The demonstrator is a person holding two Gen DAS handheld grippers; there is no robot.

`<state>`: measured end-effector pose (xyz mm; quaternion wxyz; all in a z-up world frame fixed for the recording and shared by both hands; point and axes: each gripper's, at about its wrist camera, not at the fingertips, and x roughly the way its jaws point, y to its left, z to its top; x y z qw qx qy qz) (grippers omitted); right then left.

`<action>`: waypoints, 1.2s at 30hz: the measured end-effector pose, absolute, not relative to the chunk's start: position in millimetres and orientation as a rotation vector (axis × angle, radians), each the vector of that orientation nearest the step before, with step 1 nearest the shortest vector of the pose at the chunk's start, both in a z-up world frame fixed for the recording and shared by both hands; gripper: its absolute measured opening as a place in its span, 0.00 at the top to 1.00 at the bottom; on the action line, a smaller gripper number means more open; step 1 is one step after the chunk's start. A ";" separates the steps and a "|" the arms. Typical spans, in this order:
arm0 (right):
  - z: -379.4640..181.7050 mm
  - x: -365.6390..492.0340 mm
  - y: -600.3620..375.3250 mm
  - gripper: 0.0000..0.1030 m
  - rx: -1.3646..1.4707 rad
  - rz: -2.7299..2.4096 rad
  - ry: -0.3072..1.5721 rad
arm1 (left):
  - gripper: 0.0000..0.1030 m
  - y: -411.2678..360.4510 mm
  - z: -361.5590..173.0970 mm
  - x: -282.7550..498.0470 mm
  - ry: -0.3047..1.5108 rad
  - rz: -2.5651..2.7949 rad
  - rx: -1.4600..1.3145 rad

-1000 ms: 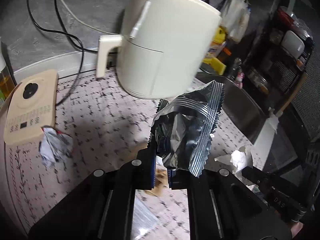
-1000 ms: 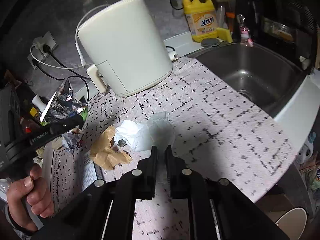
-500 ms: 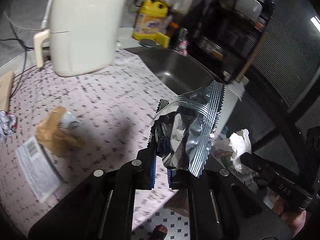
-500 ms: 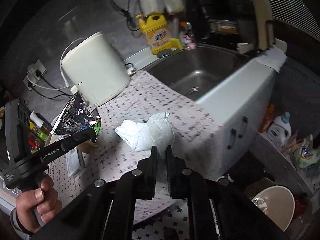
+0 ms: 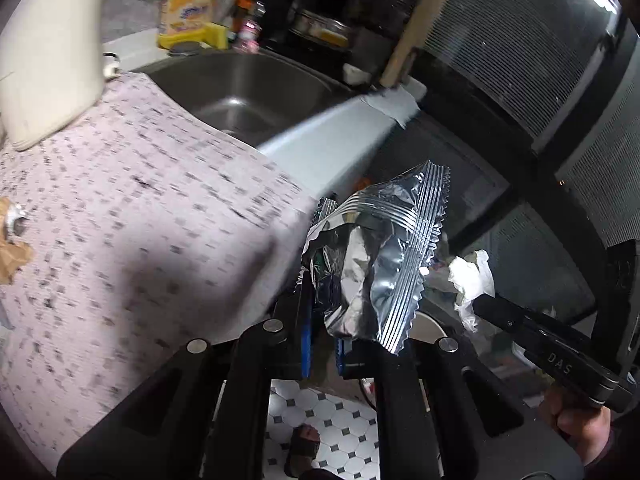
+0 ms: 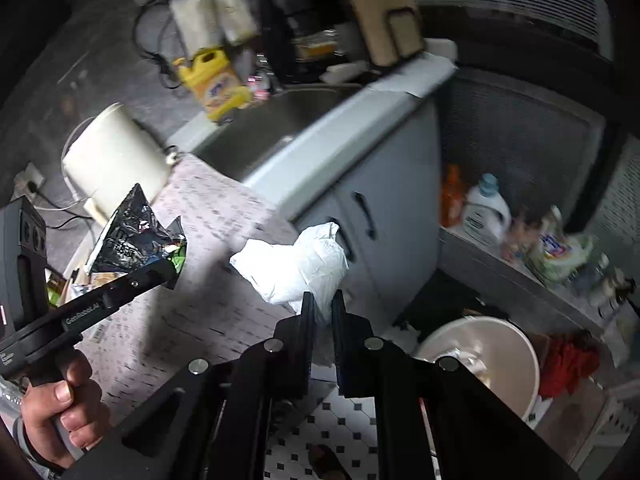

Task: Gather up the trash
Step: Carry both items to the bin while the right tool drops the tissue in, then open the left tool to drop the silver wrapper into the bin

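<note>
The bench (image 5: 132,216), covered in a pale speckled mat, fills the left of both views, with a steel sink (image 5: 248,92) set into it on the far side. A cream air fryer (image 6: 114,160) stands at the back of the bench near a yellow detergent jug (image 6: 214,80). Below the bench edge sits a white cabinet (image 6: 384,200) over black-and-white floor tiles (image 6: 348,416), and a round cream bin (image 6: 492,356) stands on the floor at lower right, well apart from the bench top.

The left gripper (image 5: 322,344) has its jaws clenched on a crumpled foil snack wrapper (image 5: 384,264), silver side toward its own camera, held in the air past the bench edge. The right gripper (image 6: 322,312) has its jaws clamped on a wad of white paper tissue (image 6: 296,264), also held clear of the bench. A hand (image 6: 60,412) grips the left gripper's handle. Brown paper scraps (image 5: 12,256) lie on the bench at far left.
</note>
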<state>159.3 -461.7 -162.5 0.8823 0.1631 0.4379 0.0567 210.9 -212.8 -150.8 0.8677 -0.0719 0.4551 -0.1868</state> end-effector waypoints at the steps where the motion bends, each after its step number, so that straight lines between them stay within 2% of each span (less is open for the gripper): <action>1: -166.0 156.2 -468.4 0.91 0.344 0.107 0.917 | 0.91 -221.9 -153.2 208.5 0.960 -0.401 -0.145; 12: -231.7 120.7 -547.8 0.88 0.407 -0.059 1.039 | 0.91 -297.9 -203.8 188.1 1.086 -0.488 -0.091; 13: -238.6 118.0 -553.3 0.84 0.411 -0.069 1.053 | 0.91 -302.3 -207.5 186.8 1.096 -0.494 -0.086; 14: -245.0 116.3 -557.9 0.71 0.419 -0.077 1.070 | 0.91 -307.7 -212.0 184.8 1.108 -0.501 -0.080; 16: -256.1 108.5 -568.8 0.51 0.450 -0.094 1.083 | 0.91 -317.0 -221.2 180.9 1.131 -0.513 -0.069; 17: -258.1 107.3 -571.1 0.47 0.455 -0.100 1.085 | 0.91 -321.6 -225.7 179.5 1.144 -0.518 -0.065; 35: -252.3 24.5 -655.2 0.44 0.565 -0.288 1.032 | 0.91 -422.8 -285.3 158.1 1.308 -0.664 0.049; 36: -251.7 22.1 -658.2 0.44 0.570 -0.294 1.029 | 0.88 -426.7 -286.7 157.8 1.314 -0.668 0.054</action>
